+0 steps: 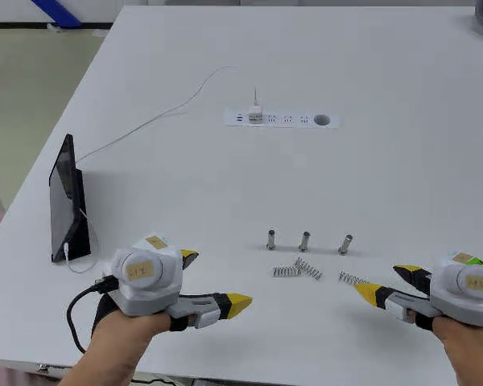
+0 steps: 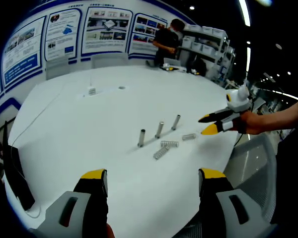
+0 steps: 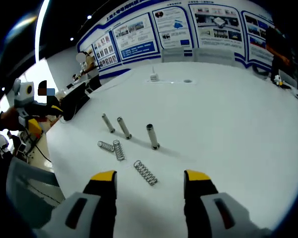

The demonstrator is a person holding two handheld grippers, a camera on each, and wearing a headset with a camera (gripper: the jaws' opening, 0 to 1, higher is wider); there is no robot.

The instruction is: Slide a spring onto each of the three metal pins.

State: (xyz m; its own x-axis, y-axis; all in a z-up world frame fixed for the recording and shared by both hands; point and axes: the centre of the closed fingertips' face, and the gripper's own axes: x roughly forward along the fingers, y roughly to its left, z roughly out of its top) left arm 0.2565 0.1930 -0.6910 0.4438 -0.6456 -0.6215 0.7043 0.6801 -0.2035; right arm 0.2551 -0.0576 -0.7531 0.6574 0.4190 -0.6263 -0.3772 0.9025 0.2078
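Three short silver metal pins (image 1: pixel 304 240) stand upright in a row on the white tabletop (image 1: pixel 386 161), and none of them has a spring on it yet. The small silver coil springs all lie flat on the near side of that row. There's a pair of springs (image 1: pixel 306 267) just in front of the left and middle pins, with their ends seeming to touch in a loose V. A single spring (image 1: pixel 352 279) lies just in front of the right pin.

The left yellow-tipped grey gripper (image 1: pixel 215 280) hovers well off to the left of the pins, jaws spread wide and holding nothing. The right yellow-tipped grey gripper (image 1: pixel 386 281) is near the right end of the row. One of its tips is close to the single spring but not touching it, and its jaws are spread too, also empty.

Beyond the pins there's a white power strip (image 1: pixel 282 119), and far to their left a black tablet (image 1: pixel 64 201) stands propped up.
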